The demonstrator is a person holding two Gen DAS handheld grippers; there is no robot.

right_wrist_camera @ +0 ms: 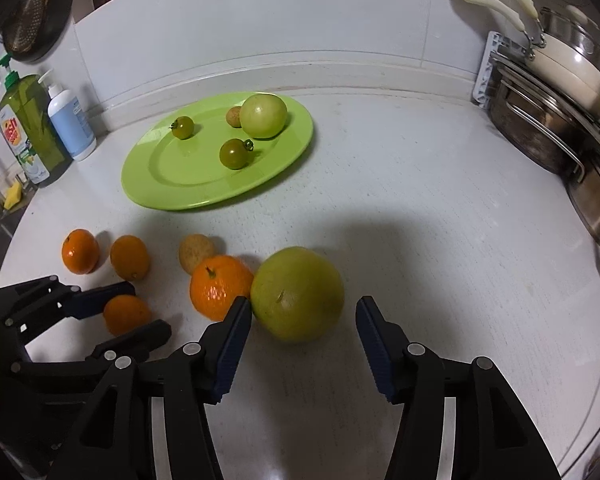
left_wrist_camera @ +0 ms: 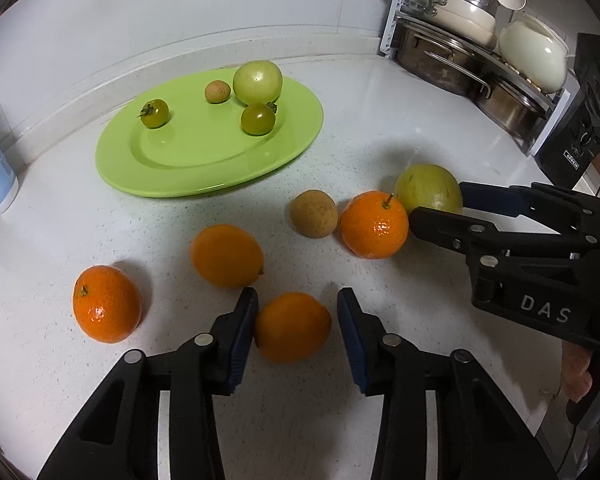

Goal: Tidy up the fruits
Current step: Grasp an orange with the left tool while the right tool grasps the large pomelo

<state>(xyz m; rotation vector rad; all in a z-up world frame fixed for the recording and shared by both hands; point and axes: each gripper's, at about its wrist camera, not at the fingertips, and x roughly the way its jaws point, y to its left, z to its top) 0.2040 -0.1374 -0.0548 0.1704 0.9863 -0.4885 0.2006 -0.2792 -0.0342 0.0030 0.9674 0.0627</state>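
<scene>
- Straddling a small orange fruit (left_wrist_camera: 292, 326), your left gripper (left_wrist_camera: 298, 312) has its fingers either side of it on the white counter (left_wrist_camera: 180, 380); the left pad (left_wrist_camera: 244, 332) sits right at the skin, the right pad (left_wrist_camera: 350, 332) shows a sliver of gap, so call it released, not clamped.
- Your right gripper (right_wrist_camera: 304, 320) brackets a big yellow-green fruit (right_wrist_camera: 298, 294): the left pad (right_wrist_camera: 234, 344) is right at its edge, the right pad (right_wrist_camera: 374, 344) stands clear, so that one's released too, nothing gripped.
- Just beside the big fruit, a stemmed mandarin (right_wrist_camera: 220, 286) touches its left flank, right by your left fingertip.
- Behind the mandarin, a tan round fruit (right_wrist_camera: 196, 252) sits close against it.
- Off to the left, a second orange fruit (left_wrist_camera: 226, 256) lies just beyond your left gripper's left finger, with another stemmed mandarin (left_wrist_camera: 106, 304) further left, apart from it.
- Farther back, the green plate (left_wrist_camera: 204, 176) carries two small green tomatoes (left_wrist_camera: 155, 113), a small tan fruit (left_wrist_camera: 217, 91) and a pale green apple-like fruit (left_wrist_camera: 257, 82), clustered toward its far right.
- At the back left, a blue-labelled bottle (right_wrist_camera: 70, 120) and a green soap bottle (right_wrist_camera: 30, 128) stand by the wall; at the back right, a rack of pots (left_wrist_camera: 460, 60).
</scene>
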